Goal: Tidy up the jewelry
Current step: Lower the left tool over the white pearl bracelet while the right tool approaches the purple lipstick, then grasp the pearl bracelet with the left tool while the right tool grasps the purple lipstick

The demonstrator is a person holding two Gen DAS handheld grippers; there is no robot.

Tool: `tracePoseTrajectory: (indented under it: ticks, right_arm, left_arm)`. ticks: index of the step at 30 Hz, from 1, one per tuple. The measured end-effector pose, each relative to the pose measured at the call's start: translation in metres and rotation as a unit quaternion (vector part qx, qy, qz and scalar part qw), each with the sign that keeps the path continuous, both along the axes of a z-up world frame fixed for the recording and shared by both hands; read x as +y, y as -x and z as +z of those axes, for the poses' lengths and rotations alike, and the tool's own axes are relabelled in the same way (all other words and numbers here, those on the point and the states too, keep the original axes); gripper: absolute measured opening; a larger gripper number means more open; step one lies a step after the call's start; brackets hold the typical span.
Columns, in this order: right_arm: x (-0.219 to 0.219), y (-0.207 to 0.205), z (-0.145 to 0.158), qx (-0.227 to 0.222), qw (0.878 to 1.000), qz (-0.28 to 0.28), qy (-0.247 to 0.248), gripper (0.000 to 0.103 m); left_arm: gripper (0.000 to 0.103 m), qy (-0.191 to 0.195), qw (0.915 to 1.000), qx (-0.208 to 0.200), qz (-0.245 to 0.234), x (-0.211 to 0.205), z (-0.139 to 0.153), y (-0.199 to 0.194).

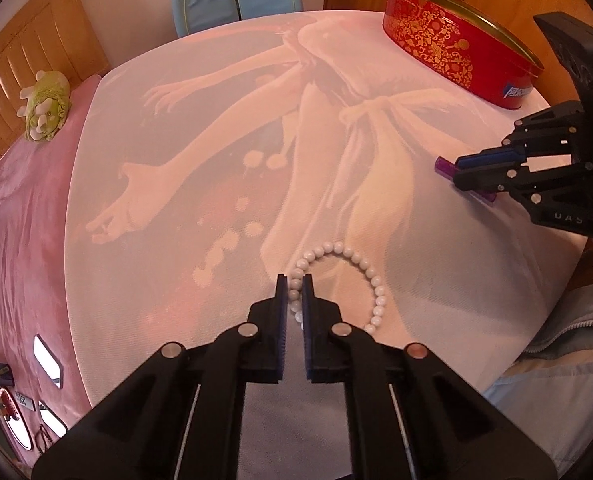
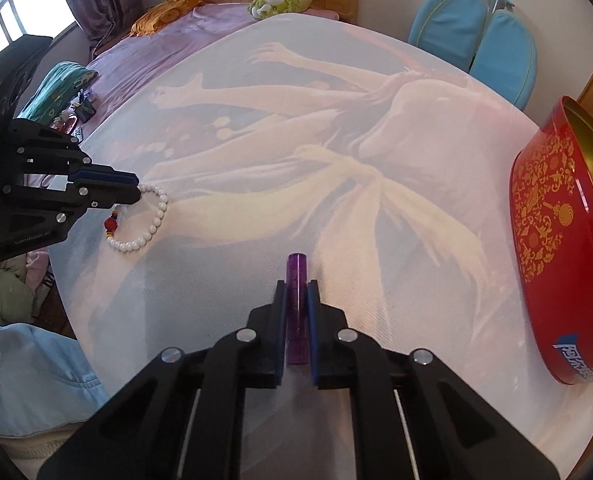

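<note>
Left wrist view: left gripper (image 1: pixel 295 286) jaws pinching white bead bracelet (image 1: pixel 352 280) at strand's near-left arc, bracelet flat on desk (image 1: pixel 216 128). Likely light, floppy, beads slippery; grip on cord between beads safest.

Right wrist view: right gripper (image 2: pixel 297 292) jaws pinching purple tube (image 2: pixel 297 304) mid-length; rigid, smooth, may roll. Red tin (image 2: pixel 556 248) at right, open.

The printed cloth (image 2: pixel 336 128) lies bare between your two grippers and onward to its far edge, so you pass freely there. On the right, the red tin (image 2: pixel 556 248) walls off that side; a blue chair (image 2: pixel 476 36) stands beyond the far edge.
</note>
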State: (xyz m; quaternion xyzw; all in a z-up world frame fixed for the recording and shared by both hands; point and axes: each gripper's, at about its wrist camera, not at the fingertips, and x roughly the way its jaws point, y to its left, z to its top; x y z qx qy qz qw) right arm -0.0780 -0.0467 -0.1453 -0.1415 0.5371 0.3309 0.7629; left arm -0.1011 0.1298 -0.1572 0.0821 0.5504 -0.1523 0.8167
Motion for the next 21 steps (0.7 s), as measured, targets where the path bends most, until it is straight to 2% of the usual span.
tracePoseTrajectory:
  ticks: [4,13,19,21]
  right_arm:
    - [-0.003,-0.001,0.009,-0.003,1.0,-0.009,-0.014,0.011]
    - [-0.02,-0.012,0.037,-0.02,0.998,-0.042,-0.047,0.011]
    - [-0.027,-0.016,0.036,-0.015,0.997,-0.054,-0.052,0.011]
    - [-0.027,-0.015,0.034,-0.011,0.997,-0.052,-0.05,0.011]
  left_arm:
    - [0.006,0.029,0.9995,-0.005,0.007,0.002,0.013,-0.003]
    - [0.005,0.035,0.9985,-0.04,-0.008,-0.008,0.043,-0.014]
    - [0.005,0.034,0.9991,-0.024,-0.008,-0.003,0.036,-0.014]
    - [0.011,0.032,0.9994,-0.001,-0.009,-0.002,0.028,-0.013]
